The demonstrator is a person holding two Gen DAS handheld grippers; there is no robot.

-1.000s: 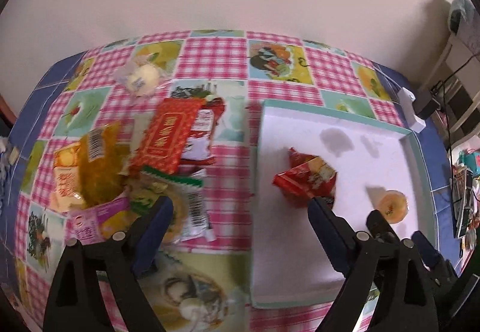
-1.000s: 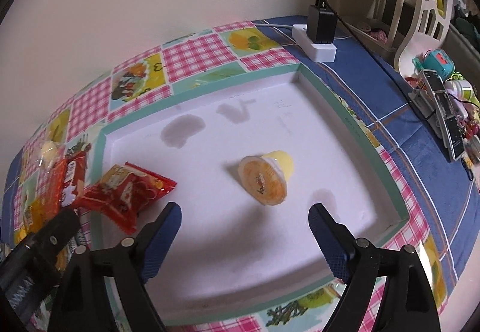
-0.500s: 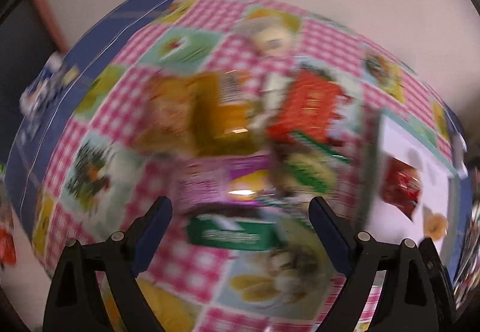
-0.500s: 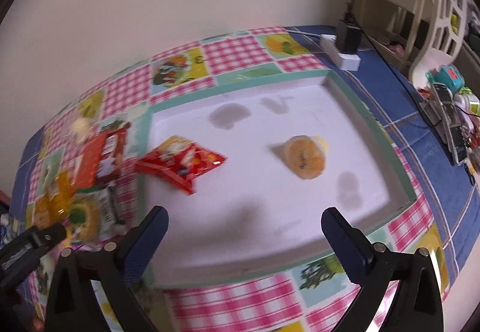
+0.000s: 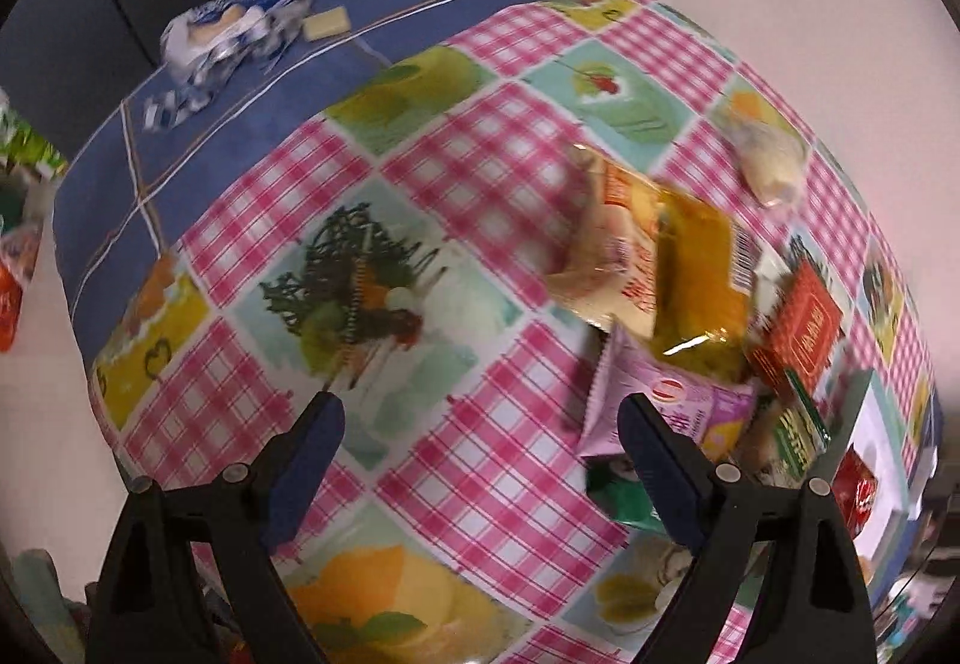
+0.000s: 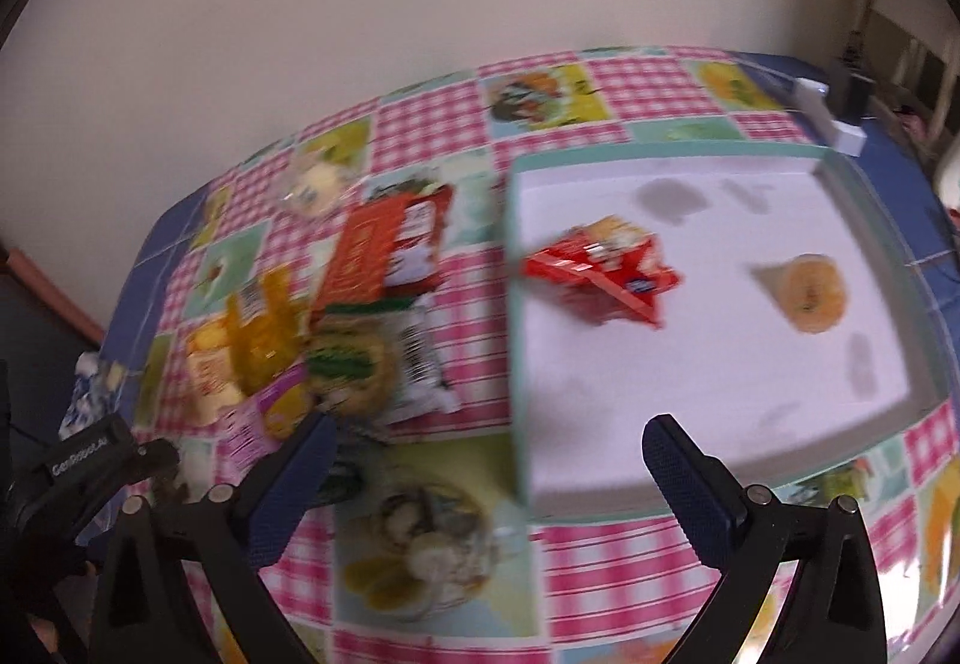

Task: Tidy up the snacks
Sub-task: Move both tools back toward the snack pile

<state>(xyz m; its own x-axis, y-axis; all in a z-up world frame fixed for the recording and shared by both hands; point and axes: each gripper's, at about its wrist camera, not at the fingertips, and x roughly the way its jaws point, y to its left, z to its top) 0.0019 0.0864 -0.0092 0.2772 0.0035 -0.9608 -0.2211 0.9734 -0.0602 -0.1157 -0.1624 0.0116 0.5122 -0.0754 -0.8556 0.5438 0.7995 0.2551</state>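
A pile of snack packets lies on the checked tablecloth: a yellow packet (image 5: 699,268), a purple packet (image 5: 660,400), a red box (image 5: 801,328) and a green packet (image 5: 618,493). In the right wrist view the pile (image 6: 336,316) sits left of a white tray with a teal rim (image 6: 517,340). The tray holds a red packet (image 6: 600,268) and an orange jelly cup (image 6: 813,292). My left gripper (image 5: 480,460) is open and empty, above the cloth left of the pile. My right gripper (image 6: 489,469) is open and empty, over the tray's near left corner.
A clear-wrapped pastry (image 5: 768,159) lies apart at the back of the table. A crumpled blue and white wrapper (image 5: 228,21) lies at the far left corner. A white power strip (image 6: 834,117) sits behind the tray. The table edge drops off at left.
My left gripper has swung left, from over the tray's edge to the table's left part. My right gripper has pulled back and left, so the snack pile has come into view.
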